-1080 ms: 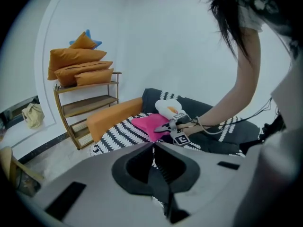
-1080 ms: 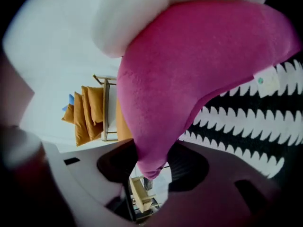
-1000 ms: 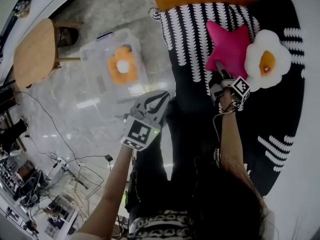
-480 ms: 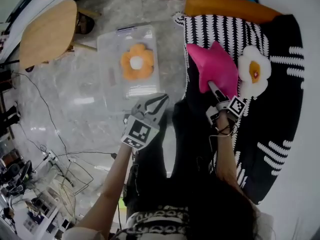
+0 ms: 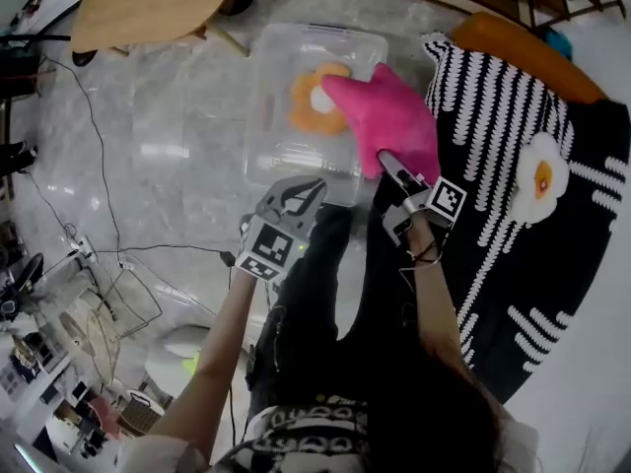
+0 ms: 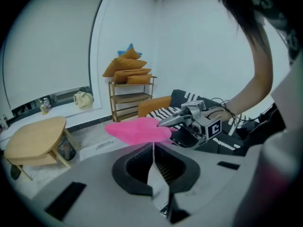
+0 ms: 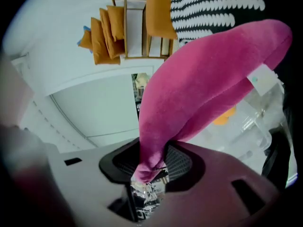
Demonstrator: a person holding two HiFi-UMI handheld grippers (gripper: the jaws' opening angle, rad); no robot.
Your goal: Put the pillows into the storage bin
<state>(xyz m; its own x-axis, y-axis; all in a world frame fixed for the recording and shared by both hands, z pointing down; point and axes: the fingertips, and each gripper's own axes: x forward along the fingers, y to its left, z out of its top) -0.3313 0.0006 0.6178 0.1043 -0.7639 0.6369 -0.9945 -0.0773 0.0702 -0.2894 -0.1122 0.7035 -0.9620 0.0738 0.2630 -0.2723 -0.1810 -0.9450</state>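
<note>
A clear storage bin (image 5: 281, 141) stands on the marble floor with an orange flower pillow (image 5: 308, 104) inside it. My right gripper (image 5: 384, 159) is shut on one point of a pink star pillow (image 5: 390, 116), which hangs over the bin's right side. In the right gripper view the pink star pillow (image 7: 203, 84) is pinched between the right gripper's (image 7: 147, 175) jaws, above the bin (image 7: 265, 126). My left gripper (image 5: 308, 187) hovers at the bin's near edge, shut and empty. Its camera shows the pink star pillow (image 6: 137, 129) just ahead of it.
A fried-egg pillow (image 5: 542, 177) lies on the black-and-white rug (image 5: 473, 97), with an orange bolster (image 5: 523, 52) behind. A wooden table (image 5: 153, 3) stands left of the bin. Cables (image 5: 99, 166) cross the floor. A shelf of orange pillows (image 6: 130, 72) stands by the wall.
My right gripper lifted the pink star pillow off the rug and carried it left, over the bin. The left gripper stayed shut near the bin's front.
</note>
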